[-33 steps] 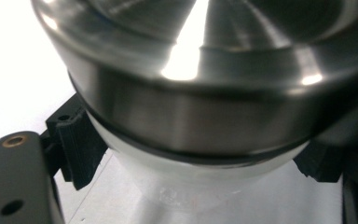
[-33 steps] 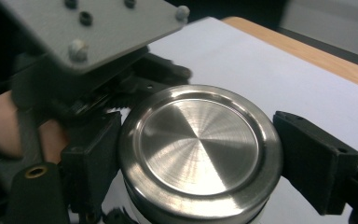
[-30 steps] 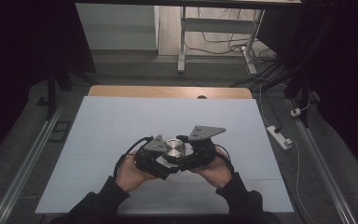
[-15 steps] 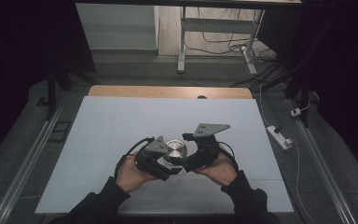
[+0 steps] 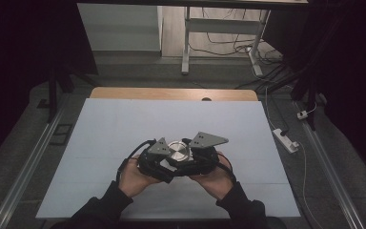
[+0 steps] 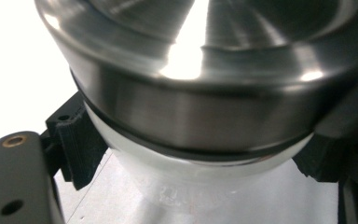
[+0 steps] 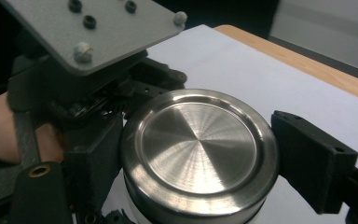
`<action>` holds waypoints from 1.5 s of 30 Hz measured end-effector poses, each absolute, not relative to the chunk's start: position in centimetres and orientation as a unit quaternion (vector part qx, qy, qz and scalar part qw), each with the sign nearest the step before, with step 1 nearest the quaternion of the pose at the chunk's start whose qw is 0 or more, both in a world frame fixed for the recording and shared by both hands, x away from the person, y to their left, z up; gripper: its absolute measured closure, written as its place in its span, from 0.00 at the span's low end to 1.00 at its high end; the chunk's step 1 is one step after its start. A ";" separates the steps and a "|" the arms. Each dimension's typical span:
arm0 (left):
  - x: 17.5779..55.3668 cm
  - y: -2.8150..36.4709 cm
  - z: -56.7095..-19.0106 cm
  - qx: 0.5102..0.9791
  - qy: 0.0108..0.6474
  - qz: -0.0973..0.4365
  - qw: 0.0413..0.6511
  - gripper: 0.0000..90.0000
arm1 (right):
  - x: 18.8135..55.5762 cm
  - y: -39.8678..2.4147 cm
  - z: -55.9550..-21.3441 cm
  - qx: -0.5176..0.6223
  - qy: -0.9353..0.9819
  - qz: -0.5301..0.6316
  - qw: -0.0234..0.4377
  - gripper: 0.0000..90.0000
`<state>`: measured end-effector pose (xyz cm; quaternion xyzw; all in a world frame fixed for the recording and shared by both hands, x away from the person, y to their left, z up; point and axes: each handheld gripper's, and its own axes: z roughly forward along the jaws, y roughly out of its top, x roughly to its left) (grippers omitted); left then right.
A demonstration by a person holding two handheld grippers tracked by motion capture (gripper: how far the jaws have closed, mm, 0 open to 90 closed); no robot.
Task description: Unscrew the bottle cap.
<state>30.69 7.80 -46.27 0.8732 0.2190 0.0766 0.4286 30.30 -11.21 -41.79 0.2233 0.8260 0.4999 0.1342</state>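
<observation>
A clear jar (image 6: 191, 186) with a round steel lid (image 5: 178, 151) stands on the white table sheet (image 5: 124, 124), near the front middle. My left gripper (image 5: 164, 161) is shut on the jar's clear body just under the lid (image 6: 200, 60), one black pad (image 6: 79, 149) on each side. My right gripper (image 7: 200, 158) comes in from the right, and its jaws have just been closing with the lid (image 7: 198, 140) between them. Its pads (image 7: 314, 158) now press on the lid's rim. Both hands hold the grippers close together.
The sheet lies on a wooden table whose far edge (image 5: 171, 93) shows bare. A white power strip (image 5: 286, 140) and cables lie on the floor to the right. A metal rail (image 5: 24, 176) runs along the left. The left gripper's grey plate (image 7: 98, 28) sits close above the lid.
Half a second ago the right gripper stood slightly farther right and off the lid; it has come back in and closed on it. The left hand and the jar have kept still.
</observation>
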 end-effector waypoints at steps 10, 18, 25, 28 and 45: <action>30.4 7.7 -46.2 0.880 0.172 0.043 0.441 0.18 | 32.9 -13.6 -41.8 0.089 0.844 0.529 0.015 0.22; 30.5 7.9 -46.0 0.876 0.193 0.059 0.438 0.18 | 32.2 -13.4 -41.2 0.151 0.836 0.527 0.026 0.04; 30.6 8.1 -46.0 0.869 0.225 0.078 0.433 0.18 | 29.9 -11.5 -40.9 0.217 0.830 0.501 0.119 0.07; 30.6 8.1 -46.0 0.868 0.231 0.082 0.433 0.18 | 29.7 -11.1 -41.3 0.227 0.825 0.496 0.145 0.10; 30.5 8.4 -45.8 0.870 0.199 0.053 0.448 0.18 | 31.2 -12.4 -41.4 0.180 0.828 0.525 0.075 0.22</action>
